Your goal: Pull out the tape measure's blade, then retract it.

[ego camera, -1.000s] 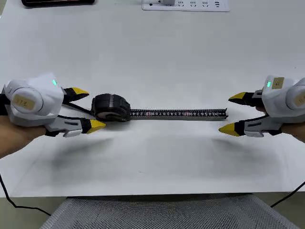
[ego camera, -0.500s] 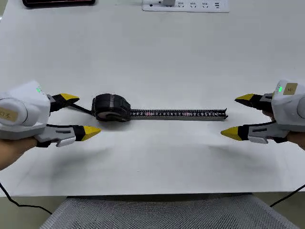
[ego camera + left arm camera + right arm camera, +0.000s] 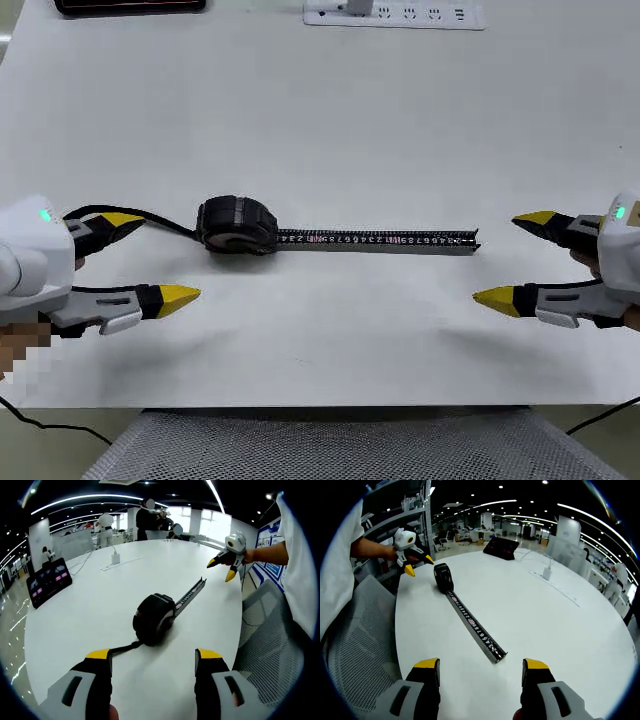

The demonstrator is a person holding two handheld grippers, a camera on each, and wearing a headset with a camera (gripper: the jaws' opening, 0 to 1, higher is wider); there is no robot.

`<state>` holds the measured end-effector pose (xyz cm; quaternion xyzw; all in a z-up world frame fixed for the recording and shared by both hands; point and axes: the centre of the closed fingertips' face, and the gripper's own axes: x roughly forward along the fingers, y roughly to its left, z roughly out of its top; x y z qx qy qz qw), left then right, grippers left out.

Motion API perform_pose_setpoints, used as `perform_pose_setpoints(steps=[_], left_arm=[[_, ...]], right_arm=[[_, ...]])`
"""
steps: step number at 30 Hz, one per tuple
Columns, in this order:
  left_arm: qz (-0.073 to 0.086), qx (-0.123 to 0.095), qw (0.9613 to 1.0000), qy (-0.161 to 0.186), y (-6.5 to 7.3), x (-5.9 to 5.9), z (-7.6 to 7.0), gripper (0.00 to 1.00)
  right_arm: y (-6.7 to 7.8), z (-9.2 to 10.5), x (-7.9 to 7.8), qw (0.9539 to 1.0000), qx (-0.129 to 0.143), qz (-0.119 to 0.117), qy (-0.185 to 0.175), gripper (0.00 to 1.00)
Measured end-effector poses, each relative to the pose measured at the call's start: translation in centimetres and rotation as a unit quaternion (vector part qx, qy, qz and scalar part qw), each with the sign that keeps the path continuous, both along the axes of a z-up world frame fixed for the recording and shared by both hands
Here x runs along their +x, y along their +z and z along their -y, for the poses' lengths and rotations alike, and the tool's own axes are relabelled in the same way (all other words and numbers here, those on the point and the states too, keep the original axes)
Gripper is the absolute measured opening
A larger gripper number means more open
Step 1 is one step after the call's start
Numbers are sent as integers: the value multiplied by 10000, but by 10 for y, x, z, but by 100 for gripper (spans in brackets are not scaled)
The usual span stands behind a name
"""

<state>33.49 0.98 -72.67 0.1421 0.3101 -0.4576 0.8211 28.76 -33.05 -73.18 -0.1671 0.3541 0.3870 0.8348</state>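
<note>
While both grippers hang off the work, status: the big white round table [image 3: 330, 120] has the job near my edge. The black rubber-cased tape measure [image 3: 236, 224] sits on it between my grippers. Its dark numbered blade [image 3: 378, 239] lies flat, run out rightward. My left gripper [image 3: 157, 256] is just left of the case, jaws wide apart, empty. My right gripper [image 3: 505, 257] is just past the blade tip, jaws spread, touching nothing. A thin black wrist strap [image 3: 160, 220] trails from the case past my left upper jaw. My read: pull-out done, retract pending. Next: left pins the case and frees the lock, right guides the tip against whip.
</note>
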Motion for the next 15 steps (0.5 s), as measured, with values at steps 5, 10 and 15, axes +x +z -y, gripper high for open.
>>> perform_pose_setpoints(steps=[5, 10, 15], left_arm=[[-29, -49, 10000, 63, 0, -7, -4, 67], [-68, -90, 9999, 111, 2, -14, -9, 71], [-123, -148, 9996, 228, 4, -21, -16, 76]], right_arm=[[3, 1, -6, 9999, 58, 20, -138, 68], [3, 1, -14, 9997, 110, -14, -214, 73], [5, 3, -20, 9996, 152, -19, -240, 79]])
